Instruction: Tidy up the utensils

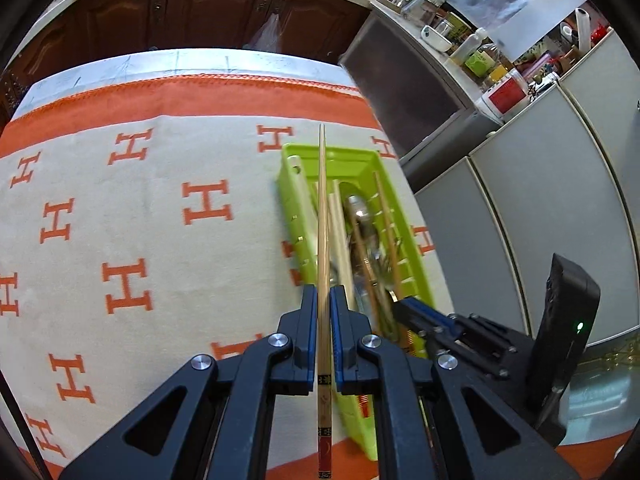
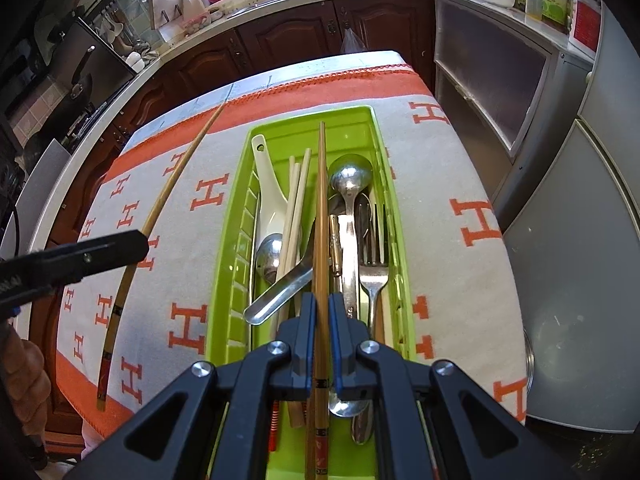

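Note:
A green utensil tray (image 2: pixel 236 240) sits on the H-patterned tablecloth and holds spoons, a fork (image 2: pixel 374 272), pale chopsticks and a white ladle (image 2: pixel 268 188). My right gripper (image 2: pixel 322 304) is shut on a brown chopstick (image 2: pixel 320 208), held lengthwise above the tray. My left gripper (image 1: pixel 324 296) is shut on a matching chopstick (image 1: pixel 322 216), held above the cloth by the tray's (image 1: pixel 292 200) left edge. In the right wrist view the left gripper (image 2: pixel 136 246) and its chopstick (image 2: pixel 176 176) hang left of the tray.
The table's far edge faces dark wooden cabinets (image 2: pixel 280 36). Grey cabinets (image 1: pixel 500 216) stand close on the right, topped with jars and bottles (image 1: pixel 480 56). The right gripper's body (image 1: pixel 452 332) sits just right of my left one.

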The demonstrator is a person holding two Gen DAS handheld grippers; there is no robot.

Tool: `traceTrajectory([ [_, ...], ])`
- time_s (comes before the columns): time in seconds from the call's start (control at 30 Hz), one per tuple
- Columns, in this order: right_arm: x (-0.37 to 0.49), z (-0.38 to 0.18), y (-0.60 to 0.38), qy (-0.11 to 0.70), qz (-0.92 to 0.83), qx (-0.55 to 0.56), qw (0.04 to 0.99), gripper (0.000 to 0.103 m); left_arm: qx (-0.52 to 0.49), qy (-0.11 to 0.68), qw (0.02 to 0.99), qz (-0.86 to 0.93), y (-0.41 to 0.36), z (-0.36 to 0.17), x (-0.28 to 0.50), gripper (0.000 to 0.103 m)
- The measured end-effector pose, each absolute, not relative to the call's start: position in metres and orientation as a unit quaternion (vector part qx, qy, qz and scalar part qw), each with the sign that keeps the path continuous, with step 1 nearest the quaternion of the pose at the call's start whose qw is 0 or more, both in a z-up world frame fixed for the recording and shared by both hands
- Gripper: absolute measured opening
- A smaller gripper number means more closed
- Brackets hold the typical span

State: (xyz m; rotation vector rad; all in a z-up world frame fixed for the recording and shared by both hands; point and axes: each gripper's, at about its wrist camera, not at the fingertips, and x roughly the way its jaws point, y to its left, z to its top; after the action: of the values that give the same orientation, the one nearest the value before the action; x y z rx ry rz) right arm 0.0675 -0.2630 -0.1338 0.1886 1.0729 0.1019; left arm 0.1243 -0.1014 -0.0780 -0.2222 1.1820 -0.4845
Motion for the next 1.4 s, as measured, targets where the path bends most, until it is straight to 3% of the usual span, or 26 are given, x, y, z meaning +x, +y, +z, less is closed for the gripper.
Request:
traceTrajectory([
  [0.4,0.062,-0.134,-0.277,0.515,0.051,0.135,0.845,0.007,-0.107,0.602,0.766,-0.199,-0.152,-0.122,0.149,0.005],
  [0.5,0.062,-0.132,-0.278,0.511,0.051,0.136,0.847,0.007,-0.108,0.6,0.767,-0.199,-0.151,-0.125,0.147,0.014],
  [0.6,0.061,-0.129,-0.278,0.504,0.054,0.137,0.851,0.007,-0.096,0.595,0.771,-0.207,-0.152,-0.122,0.143,0.016],
  [0.67,0.061,-0.128,-0.276,0.502,0.055,0.134,0.853,0.007,-0.085,0.588,0.776,-0.212,-0.151,-0.117,0.139,0.026],
  [0.73,0.061,-0.126,-0.276,0.5,0.057,0.134,0.854,0.007,-0.068,0.579,0.788,-0.2,-0.147,-0.11,0.133,0.063],
  [1.07,0.053,-0.118,-0.271,0.493,0.063,0.136,0.857,0.007,-0.036,0.543,0.821,-0.173,-0.114,-0.085,0.11,0.066],
  [1.4,0.034,-0.098,-0.256,0.479,0.072,0.137,0.864,0.007,-0.002,0.479,0.87,-0.12,-0.068,-0.052,0.074,0.082],
])
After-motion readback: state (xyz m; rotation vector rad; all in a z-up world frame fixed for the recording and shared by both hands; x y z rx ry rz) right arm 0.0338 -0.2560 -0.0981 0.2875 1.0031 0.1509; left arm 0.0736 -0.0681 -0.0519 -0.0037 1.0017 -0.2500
